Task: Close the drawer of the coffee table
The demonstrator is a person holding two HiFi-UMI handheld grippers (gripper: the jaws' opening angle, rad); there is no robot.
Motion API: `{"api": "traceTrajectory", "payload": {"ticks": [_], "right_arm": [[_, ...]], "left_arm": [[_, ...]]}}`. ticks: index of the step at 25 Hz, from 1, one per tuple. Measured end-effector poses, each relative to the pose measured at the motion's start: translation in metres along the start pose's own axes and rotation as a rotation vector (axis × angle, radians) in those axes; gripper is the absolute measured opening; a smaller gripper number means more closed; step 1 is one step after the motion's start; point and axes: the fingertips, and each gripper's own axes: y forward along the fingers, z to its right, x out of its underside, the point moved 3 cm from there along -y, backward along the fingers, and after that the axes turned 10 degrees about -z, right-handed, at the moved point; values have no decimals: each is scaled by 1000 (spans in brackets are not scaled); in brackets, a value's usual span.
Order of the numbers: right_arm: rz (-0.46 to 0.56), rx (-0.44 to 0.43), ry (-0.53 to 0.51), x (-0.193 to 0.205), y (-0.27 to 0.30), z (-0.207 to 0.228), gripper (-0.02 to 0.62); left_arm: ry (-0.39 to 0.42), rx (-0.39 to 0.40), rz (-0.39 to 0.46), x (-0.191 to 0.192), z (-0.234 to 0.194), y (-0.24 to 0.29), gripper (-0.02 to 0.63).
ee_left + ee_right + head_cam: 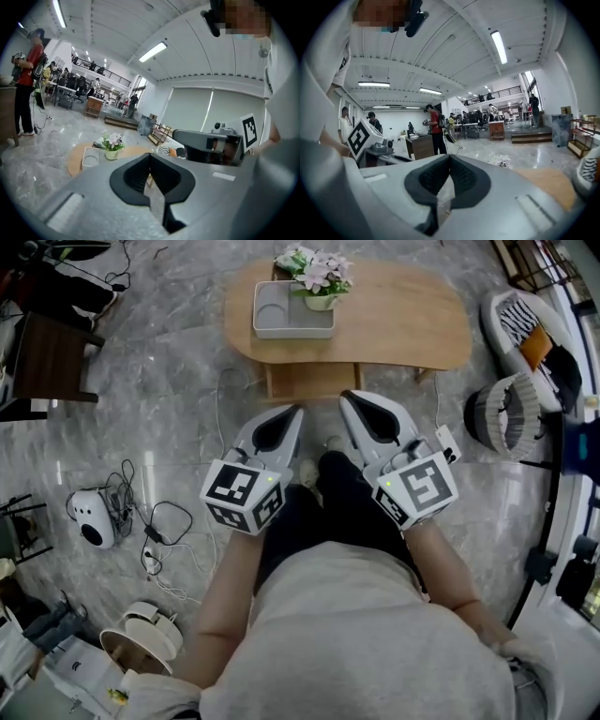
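**Drawer open; both grippers closed and empty, short of the table**

The oval wooden table (403,329) stands ahead of the person. Its drawer (311,381) juts out from under the near edge, pulled toward the person, so its front stands past the rim of the top. On the table's left half lies a grey tray (292,326). A pot of flowers (321,279) stands at the tray's far right corner.

The left gripper (298,411) and the right gripper (345,396) are held side by side on the near side of the table. Both point at the drawer front and touch neither the drawer nor the table. On each gripper the jaws meet at the tips, and nothing lies between the dark pads.

Grey marble floor (187,437) runs along the whole near edge of the table, on both sides of the drawer. To the table's left, well apart from it, stands a dark side table (52,357). Loose cables (159,535) lie nearer the person on that side. To the table's right are a round basket (506,413) and, beyond it, a striped seat (525,324), both clear of the drawer.
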Motion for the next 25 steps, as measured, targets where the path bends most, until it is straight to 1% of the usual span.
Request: {"api": "traceTrajectory", "payload": {"ticks": [5, 8, 12, 14, 18, 21, 25], "right_arm": [[21, -7, -17, -1, 14, 10, 3], [4, -36, -2, 5, 24, 19, 3], [-34, -74, 27, 24, 43, 27, 3], [-55, -94, 43, 35, 52, 31, 3], [-78, -88, 89, 57, 69, 47, 3], [-102, -103, 97, 75, 83, 59, 3], [-138, -122, 108, 103, 94, 78, 3]], "left_arm": [[-49, -6, 1, 4, -14, 7, 2], [-63, -22, -38, 13, -19, 16, 2], [-94, -41, -95, 31, -34, 42, 2], [-107, -46, -105, 38, -40, 54, 2], [-133, -42, -109, 42, -50, 76, 2], [-116, -59, -108, 45, -58, 91, 2], [-87, -60, -112, 58, -71, 118, 3]]}}
